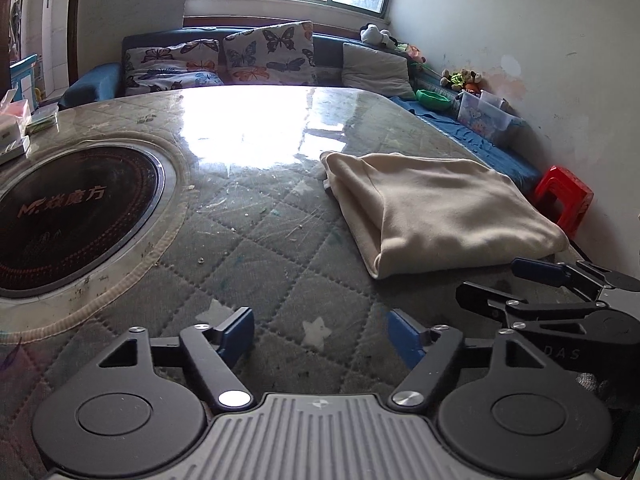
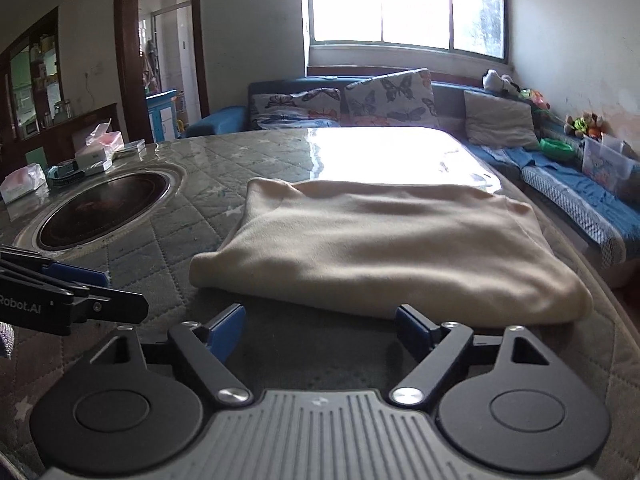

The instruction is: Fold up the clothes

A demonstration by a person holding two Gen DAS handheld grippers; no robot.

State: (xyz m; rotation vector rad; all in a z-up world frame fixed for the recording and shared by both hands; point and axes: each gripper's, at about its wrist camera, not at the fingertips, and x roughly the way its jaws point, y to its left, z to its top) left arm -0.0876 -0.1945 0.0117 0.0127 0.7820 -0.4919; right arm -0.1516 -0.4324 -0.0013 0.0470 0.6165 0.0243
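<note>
A cream garment [image 1: 436,208] lies folded into a thick rectangle on the quilted table cover [image 1: 256,240], right of centre. In the right wrist view the same garment [image 2: 384,240] fills the middle, its near fold just beyond my fingertips. My left gripper [image 1: 320,334] hovers open over bare cover, to the left of and nearer than the garment, holding nothing. My right gripper [image 2: 320,328] is open too, with nothing between its blue pads, just short of the garment's near edge. The right gripper [image 1: 516,280] also shows at the right of the left wrist view.
A round black cooktop [image 1: 68,216] is set into the table at the left. Tissue packs and boxes [image 2: 80,160] sit at the far left edge. A sofa with butterfly cushions [image 1: 240,56] runs behind the table, and a red stool [image 1: 564,200] stands by the right wall.
</note>
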